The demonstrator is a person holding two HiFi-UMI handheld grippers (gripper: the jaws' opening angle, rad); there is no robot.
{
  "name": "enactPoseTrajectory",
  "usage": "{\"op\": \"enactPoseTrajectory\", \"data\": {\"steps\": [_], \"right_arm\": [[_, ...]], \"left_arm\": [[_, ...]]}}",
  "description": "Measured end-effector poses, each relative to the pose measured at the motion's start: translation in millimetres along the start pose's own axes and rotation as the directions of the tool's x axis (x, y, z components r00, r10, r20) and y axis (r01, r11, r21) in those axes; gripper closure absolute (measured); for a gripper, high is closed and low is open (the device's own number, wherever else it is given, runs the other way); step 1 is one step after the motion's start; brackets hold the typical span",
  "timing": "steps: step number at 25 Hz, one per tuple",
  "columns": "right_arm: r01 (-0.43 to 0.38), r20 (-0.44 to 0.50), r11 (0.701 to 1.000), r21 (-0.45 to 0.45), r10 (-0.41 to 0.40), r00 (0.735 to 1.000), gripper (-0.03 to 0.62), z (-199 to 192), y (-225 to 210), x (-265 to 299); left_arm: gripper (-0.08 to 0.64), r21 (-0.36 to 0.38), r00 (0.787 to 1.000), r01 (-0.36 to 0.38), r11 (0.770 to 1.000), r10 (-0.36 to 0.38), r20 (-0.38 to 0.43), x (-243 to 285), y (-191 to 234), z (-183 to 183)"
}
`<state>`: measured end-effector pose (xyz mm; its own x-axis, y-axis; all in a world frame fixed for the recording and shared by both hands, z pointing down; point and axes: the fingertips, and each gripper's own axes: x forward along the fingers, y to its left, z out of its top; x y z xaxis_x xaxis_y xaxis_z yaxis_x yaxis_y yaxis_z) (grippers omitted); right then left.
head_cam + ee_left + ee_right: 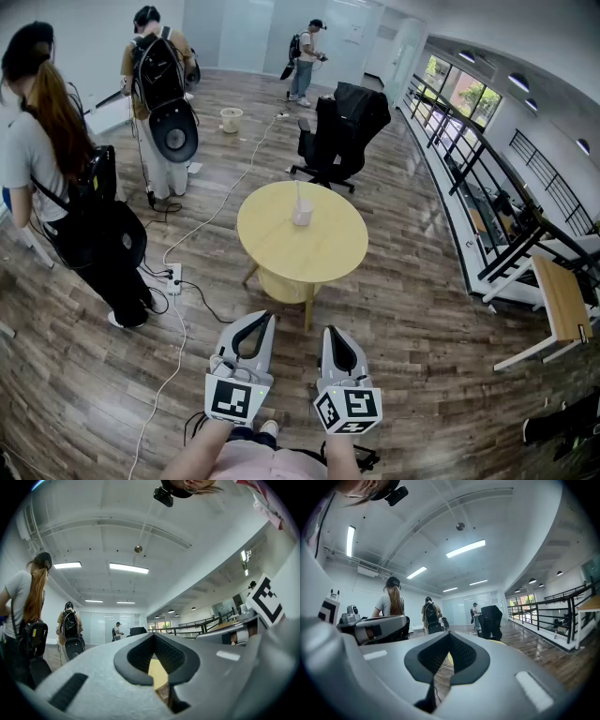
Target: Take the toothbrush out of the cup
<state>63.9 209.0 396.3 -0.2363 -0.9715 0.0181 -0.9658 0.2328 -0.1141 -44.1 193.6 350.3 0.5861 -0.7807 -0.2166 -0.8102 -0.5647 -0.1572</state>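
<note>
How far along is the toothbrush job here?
Nothing done yet: the toothbrush stands in the cup on the table. Nothing in hand: left gripper and right gripper are shut, empty, short of the table. To do: approach, grip, lift it out.

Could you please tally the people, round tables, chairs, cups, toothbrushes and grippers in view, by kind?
People: 3
Round table: 1
Chair: 1
Cup: 1
Toothbrush: 1
Grippers: 2
Total: 9
</note>
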Motion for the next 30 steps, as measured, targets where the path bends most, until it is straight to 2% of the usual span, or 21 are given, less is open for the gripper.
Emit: {"op": "enactPoseTrajectory", "data": {"steps": [9, 14, 18, 20, 25, 30], "right_arm": [[0.003, 0.019, 1.0, 0.013, -0.003, 1.0, 0.586, 1.5, -6.4, 5.7], [-0.03, 0.062, 1.0, 0.008, 0.03, 0.998, 0.585, 6.9, -10.9, 5.8], [-0.051, 0.063, 0.999, 0.001, 0.051, 0.997, 0.569, 7.8, -17.1, 11.1], [-0.061, 0.063, 0.998, 0.004, 0.06, 0.996, 0.568, 6.5, -24.3, 14.9], [-0.071, 0.056, 0.997, 0.012, 0.07, 0.996, 0.566, 1.2, -40.6, 29.7], [-0.074, 0.041, 0.997, 0.018, 0.074, 0.996, 0.566, -2.8, -51.7, 62.9]], "left_arm": [[0.561, -0.002, 1.0, -0.004, 1.0, 0.004, -0.007, 9.8, 6.4, -5.7], [0.561, -0.011, 1.0, -0.016, 1.0, 0.016, -0.006, 17.2, 6.6, -8.3], [0.561, -0.01, 0.999, -0.02, 1.0, 0.019, -0.037, 24.5, 5.3, -15.5], [0.561, 0.001, 0.999, -0.028, 1.0, 0.028, -0.02, 32.2, 5.2, -15.2], [0.561, 0.012, 0.999, -0.03, 0.999, 0.03, -0.016, 49.0, 6.8, -20.4], [0.561, -0.012, 0.999, -0.046, 0.999, 0.046, -0.016, 73.0, 26.8, -31.9]]}}
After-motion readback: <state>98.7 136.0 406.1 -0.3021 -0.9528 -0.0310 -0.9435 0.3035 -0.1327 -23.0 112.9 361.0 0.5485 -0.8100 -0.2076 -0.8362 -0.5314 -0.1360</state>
